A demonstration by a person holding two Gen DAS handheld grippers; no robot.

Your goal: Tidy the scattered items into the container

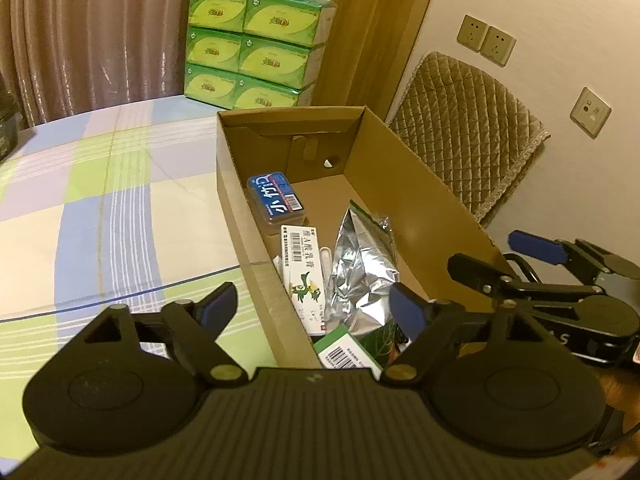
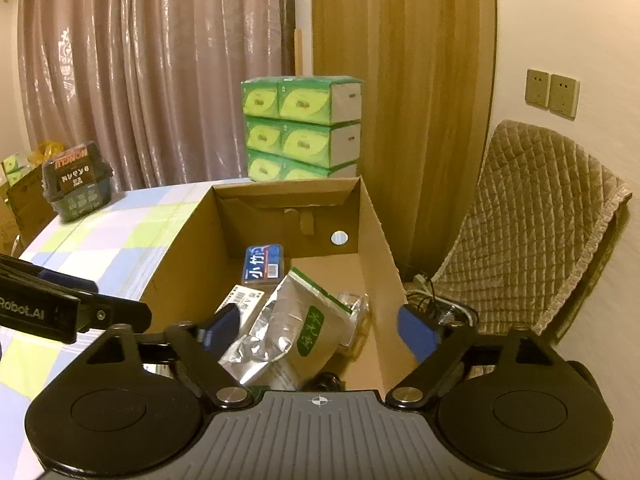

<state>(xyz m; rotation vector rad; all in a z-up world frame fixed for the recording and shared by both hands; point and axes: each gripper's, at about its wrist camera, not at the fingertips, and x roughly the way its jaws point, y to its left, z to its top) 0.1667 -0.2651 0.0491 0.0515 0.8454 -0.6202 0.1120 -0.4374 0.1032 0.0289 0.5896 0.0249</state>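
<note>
An open cardboard box (image 1: 400, 184) stands on the checked tablecloth. Inside lie a blue packet (image 1: 274, 198), a white and green carton (image 1: 304, 276), a crumpled silver foil pouch (image 1: 364, 272) and a green box with a barcode (image 1: 346, 350). My left gripper (image 1: 314, 308) is open and straddles the box's near left wall, gripping nothing. My right gripper (image 2: 320, 328) is open above the silver pouch (image 2: 296, 328), its pads clear of it. The right gripper (image 1: 508, 256) also shows over the box's right wall. The left gripper (image 2: 118, 300) shows beside the box (image 2: 180, 256).
A stack of green tissue packs (image 2: 300, 128) stands behind the box. A chair with a quilted cover (image 2: 532, 224) is to the right, with cables at its foot. A dark plastic tub (image 2: 76, 184) sits at the table's far left. Curtains hang behind.
</note>
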